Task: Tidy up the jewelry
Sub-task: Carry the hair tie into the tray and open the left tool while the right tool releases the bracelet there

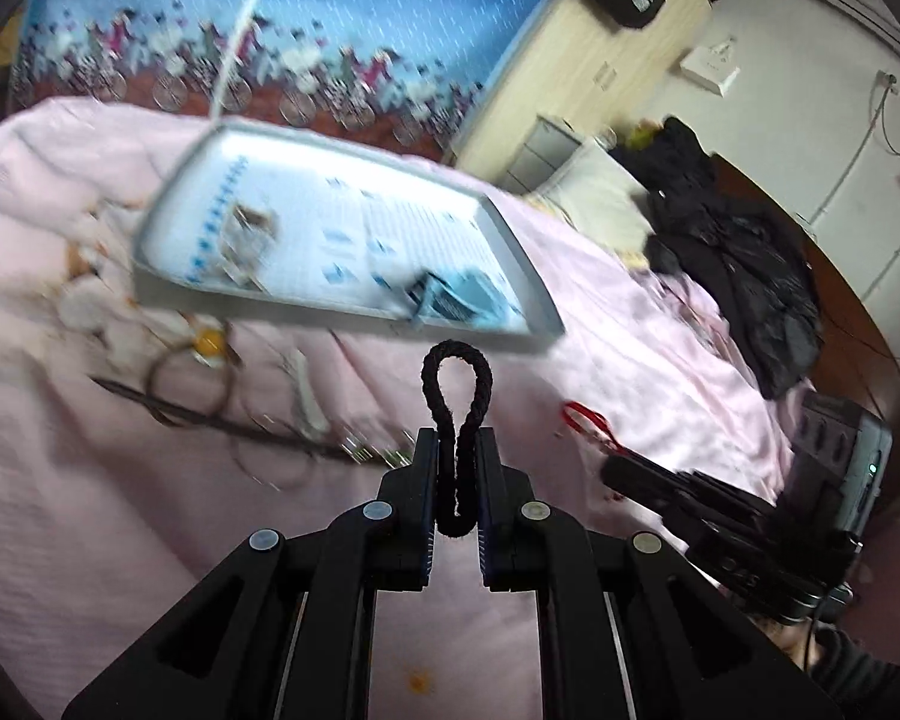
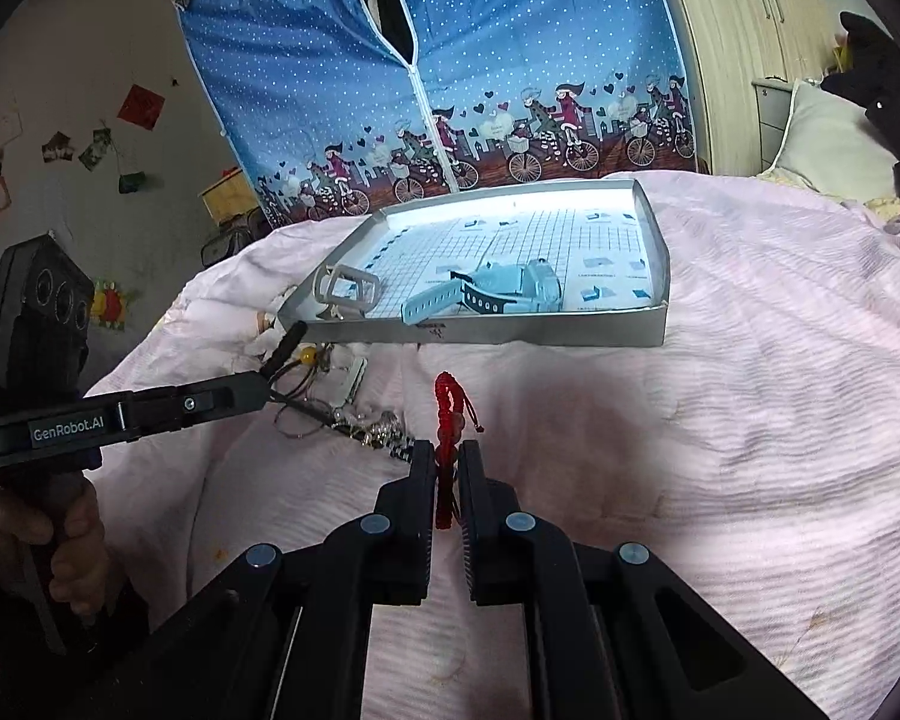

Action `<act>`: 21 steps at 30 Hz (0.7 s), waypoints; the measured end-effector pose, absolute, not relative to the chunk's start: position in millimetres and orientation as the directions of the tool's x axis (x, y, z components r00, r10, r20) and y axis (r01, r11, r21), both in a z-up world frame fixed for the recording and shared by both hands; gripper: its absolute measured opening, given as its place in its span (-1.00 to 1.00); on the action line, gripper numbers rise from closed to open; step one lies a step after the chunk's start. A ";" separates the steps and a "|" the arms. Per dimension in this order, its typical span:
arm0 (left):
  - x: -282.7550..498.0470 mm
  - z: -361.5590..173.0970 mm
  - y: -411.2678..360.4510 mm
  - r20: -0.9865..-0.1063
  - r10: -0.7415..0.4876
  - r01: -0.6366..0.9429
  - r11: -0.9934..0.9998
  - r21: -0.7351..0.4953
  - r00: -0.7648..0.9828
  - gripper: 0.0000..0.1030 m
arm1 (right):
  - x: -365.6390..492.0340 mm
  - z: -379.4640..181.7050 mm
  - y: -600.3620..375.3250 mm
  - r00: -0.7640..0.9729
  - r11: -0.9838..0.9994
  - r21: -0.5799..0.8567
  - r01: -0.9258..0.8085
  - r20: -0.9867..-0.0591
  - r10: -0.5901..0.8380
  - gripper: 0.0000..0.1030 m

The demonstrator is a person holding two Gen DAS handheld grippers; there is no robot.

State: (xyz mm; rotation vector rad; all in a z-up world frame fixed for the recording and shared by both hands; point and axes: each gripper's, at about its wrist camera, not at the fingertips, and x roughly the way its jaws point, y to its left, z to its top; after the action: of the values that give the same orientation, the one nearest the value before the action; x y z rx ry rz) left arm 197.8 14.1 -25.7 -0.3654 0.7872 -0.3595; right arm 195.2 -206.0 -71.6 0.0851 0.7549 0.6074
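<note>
Short of the tray [image 2: 486,336], on the pink bed [image 2: 720,420], both tongs are loaded. Left tongs [image 1: 456,450] pinch a black cord [image 1: 455,384], its loop poking up past the tips toward the tray. Right tongs [image 2: 448,462] pinch a red bracelet [image 2: 450,414], its knotted end lying on the bed just short of the tray. Both look light, soft and floppy, so they'll sag; grip mid-braid, not on loose ends. Watches [image 2: 498,294] are already in the tray. Loose jewelry [image 2: 354,414] lies left of the tray's near corner.
</note>
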 end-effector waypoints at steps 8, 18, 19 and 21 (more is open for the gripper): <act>247.2 -24.2 20.8 -0.563 -0.392 0.143 0.889 -0.434 0.728 -0.83 | 221.6 -54.6 -208.9 0.645 0.850 0.285 -0.443 -0.556 0.523 -0.84; 325.2 -56.1 27.6 -0.615 -0.360 0.098 0.904 -0.416 0.701 -0.83 | 306.2 -63.7 -208.0 0.747 0.899 0.341 -0.276 -0.512 0.424 -0.84; 328.3 -60.2 28.5 -0.621 -0.363 0.103 0.905 -0.414 0.695 -0.83 | 312.6 -66.7 -207.1 0.747 0.902 0.335 -0.273 -0.517 0.418 -0.84; 334.7 -67.5 29.5 -0.644 -0.367 0.112 0.909 -0.401 0.671 -0.83 | 321.3 -74.6 -206.4 0.740 0.912 0.305 -0.276 -0.538 0.404 -0.84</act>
State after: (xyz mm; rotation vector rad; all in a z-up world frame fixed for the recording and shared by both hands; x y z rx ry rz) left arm 334.7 29.5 -67.5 -0.3438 0.7927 -0.2756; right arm 321.3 -206.4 -74.6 0.2114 0.6373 0.3758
